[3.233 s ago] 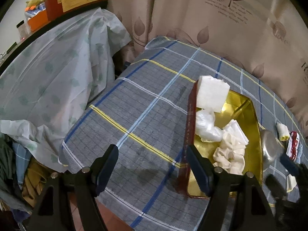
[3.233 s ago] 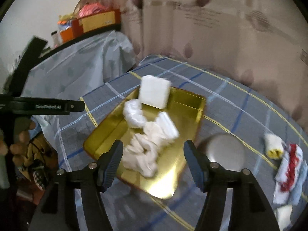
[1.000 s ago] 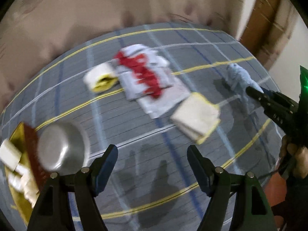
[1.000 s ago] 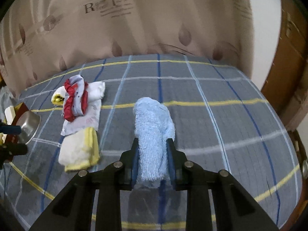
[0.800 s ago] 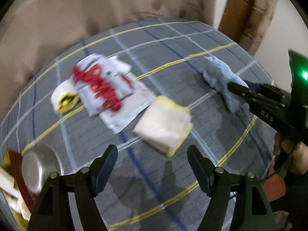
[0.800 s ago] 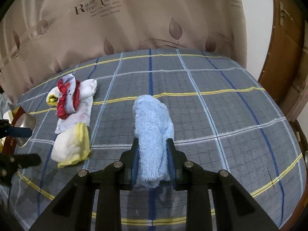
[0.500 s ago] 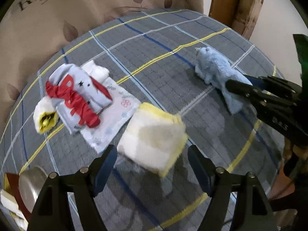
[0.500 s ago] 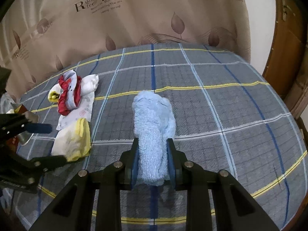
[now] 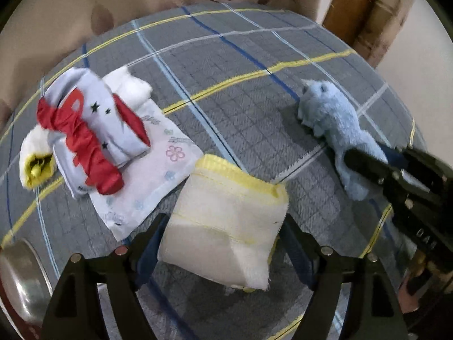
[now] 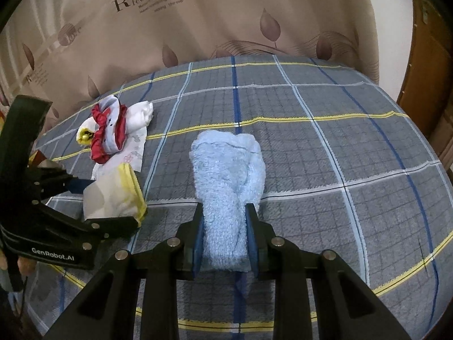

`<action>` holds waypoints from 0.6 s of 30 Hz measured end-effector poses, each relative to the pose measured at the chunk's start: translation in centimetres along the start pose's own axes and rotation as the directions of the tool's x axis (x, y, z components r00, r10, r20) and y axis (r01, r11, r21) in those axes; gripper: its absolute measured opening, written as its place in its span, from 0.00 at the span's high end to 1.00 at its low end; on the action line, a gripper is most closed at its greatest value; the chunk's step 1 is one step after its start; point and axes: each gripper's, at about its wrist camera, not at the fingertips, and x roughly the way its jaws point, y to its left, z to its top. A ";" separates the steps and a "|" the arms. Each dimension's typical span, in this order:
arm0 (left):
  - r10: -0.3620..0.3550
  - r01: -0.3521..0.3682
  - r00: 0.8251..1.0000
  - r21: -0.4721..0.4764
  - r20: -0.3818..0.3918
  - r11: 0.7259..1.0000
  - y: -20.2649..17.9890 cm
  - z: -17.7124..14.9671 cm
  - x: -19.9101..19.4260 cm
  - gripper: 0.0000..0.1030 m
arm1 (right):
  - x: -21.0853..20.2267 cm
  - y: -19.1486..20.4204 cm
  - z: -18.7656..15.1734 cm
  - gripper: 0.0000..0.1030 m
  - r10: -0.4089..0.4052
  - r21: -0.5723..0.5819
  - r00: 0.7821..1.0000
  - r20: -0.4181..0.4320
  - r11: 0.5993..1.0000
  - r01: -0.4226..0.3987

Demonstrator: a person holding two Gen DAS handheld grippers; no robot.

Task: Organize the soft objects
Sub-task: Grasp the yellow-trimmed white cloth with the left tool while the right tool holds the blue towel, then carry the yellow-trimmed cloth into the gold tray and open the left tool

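Note:
My right gripper (image 10: 225,221) is shut on a rolled light-blue towel (image 10: 229,175) that lies on the plaid cloth; the towel also shows in the left wrist view (image 9: 337,130). My left gripper (image 9: 220,232) is open, its fingers on either side of a folded white cloth with yellow trim (image 9: 226,221), which also shows in the right wrist view (image 10: 113,195). A red and pale-blue garment (image 9: 87,130) lies on a white flowered cloth (image 9: 158,175) at the left, beside a white and yellow roll (image 9: 35,161).
A steel bowl (image 9: 17,277) sits at the lower left edge. A leaf-print curtain (image 10: 198,22) hangs behind the table. A wooden door (image 10: 430,70) stands at the right. The plaid cloth (image 10: 339,147) stretches bare to the right of the towel.
My left gripper has moved forward and down until its fingers flank the yellow-trimmed cloth. My right gripper stays shut on the blue towel in about the same spot.

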 end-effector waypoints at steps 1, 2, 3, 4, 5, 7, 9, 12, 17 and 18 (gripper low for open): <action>-0.005 0.005 1.000 -0.012 0.005 1.000 0.2 -0.1 -0.1 0.22 | 0.1 0.0 0.0 0.77 -0.002 -0.005 1.000 -0.003 1.000 0.002; -0.008 0.009 1.000 -0.024 0.004 1.000 0.3 -0.1 -0.1 0.22 | 0.1 0.1 0.0 0.77 -0.007 -0.012 1.000 -0.002 1.000 0.007; -0.012 0.013 1.000 -0.032 0.006 0.999 0.3 -0.2 -0.3 0.23 | 0.1 0.2 -0.1 0.77 -0.012 -0.018 1.000 -0.002 1.000 0.012; -0.012 0.012 1.000 -0.039 0.004 0.999 0.4 -0.3 -0.4 0.26 | 0.1 0.3 -0.1 0.77 -0.016 -0.025 1.000 -0.001 1.000 0.016; -0.007 0.007 1.000 -0.041 0.001 0.999 0.4 -0.4 -0.4 0.30 | 0.0 0.3 -0.1 0.77 -0.019 -0.028 1.000 0.000 0.999 0.019; -0.006 0.007 1.000 -0.029 0.016 1.000 0.3 -0.7 -1.0 0.33 | 0.0 0.5 -0.1 0.77 -0.022 -0.032 1.000 0.000 0.999 0.022; -0.012 0.012 1.000 -0.031 0.017 0.999 0.3 -1.0 -1.4 0.34 | 0.1 0.5 -0.1 0.77 -0.028 -0.038 1.000 0.003 0.999 0.028; -0.016 0.017 0.999 -0.033 0.035 0.999 0.5 -1.8 -2.2 0.36 | 0.1 0.8 -0.2 0.77 -0.034 -0.052 0.999 0.007 0.998 0.035; -0.030 0.033 0.998 -0.054 0.047 0.998 0.8 -2.9 -3.5 0.38 | 0.5 1.2 -0.5 0.77 -0.053 -0.072 0.999 0.012 0.996 0.053; -0.036 0.038 0.998 -0.052 0.046 0.998 0.9 -3.0 -3.8 0.38 | 0.5 1.3 -0.6 0.77 -0.057 -0.074 0.998 0.014 0.996 0.058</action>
